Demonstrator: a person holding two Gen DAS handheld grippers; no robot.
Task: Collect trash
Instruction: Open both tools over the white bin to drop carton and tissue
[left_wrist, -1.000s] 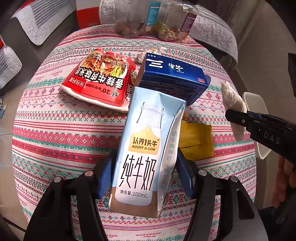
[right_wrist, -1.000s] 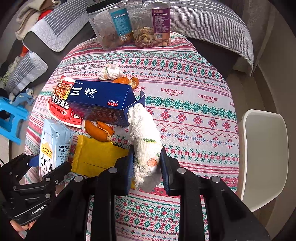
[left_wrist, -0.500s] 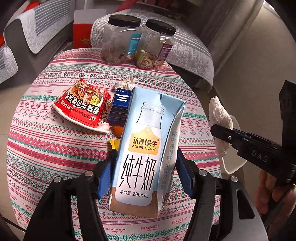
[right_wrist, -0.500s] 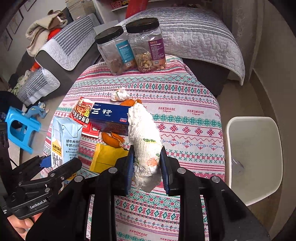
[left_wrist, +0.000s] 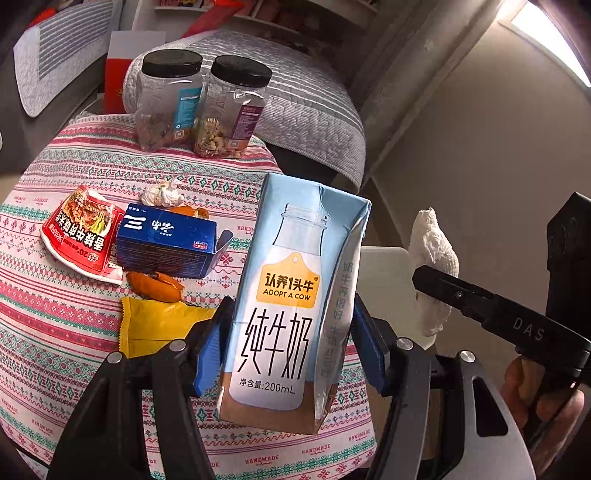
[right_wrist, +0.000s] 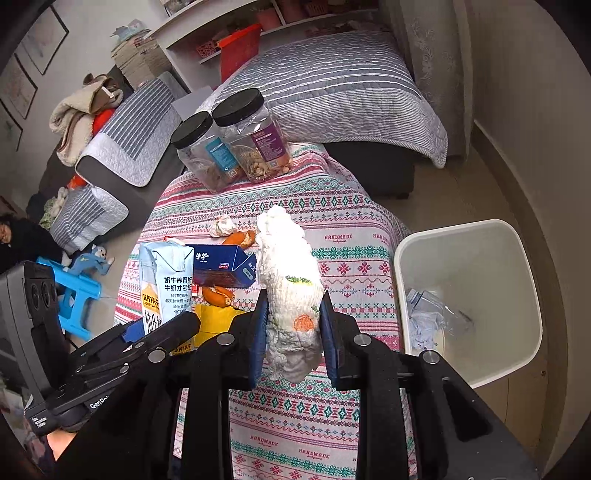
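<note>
Left tool (left_wrist: 291, 347): clenched on milk carton (left_wrist: 291, 295). Blue pads press both side walls of carton; carton upright, printed face toward cam, held clear above desk (left_wrist: 55, 332). Carton also seen in right wrist view (right_wrist: 166, 280), at left of frame, in left tool (right_wrist: 162, 325).

Right tool (right_wrist: 291, 328): clenched on crumpled paper towel wad (right_wrist: 288, 288). Wad white w/ small green and orange print, stands up between pads, top end projects past fingertips. In left wrist view, wad (left_wrist: 432, 258) and right tool (left_wrist: 436, 280) appear at right edge, off side of desk, in front of bin.

Bin (right_wrist: 517, 369): white, open-top, on floor just beside desk on its right side. Contains crumpled clear plastic and paper at bottom. Both held items are outside bin.

Desk: covered w/ patterned cloth (red/green/white bands, "HANDMADE" text). Items on it:
- red snack wrapper (left_wrist: 81, 232), flat, left side
- blue box (left_wrist: 166, 240), lying flat, one end flap open, touching red wrapper
- orange peel pieces (left_wrist: 155, 286), just in front of box; more peel behind box
- yellow packet (left_wrist: 155, 328), flat, near edge, behind left tool fingers
- small tissue ball (left_wrist: 162, 194), behind box
- two clear jars w/ black lids (left_wrist: 203, 110), upright, side by side at far edge, nuts inside

A hand (left_wrist: 535, 391) grips right tool handle, lower right of left wrist view.
</note>
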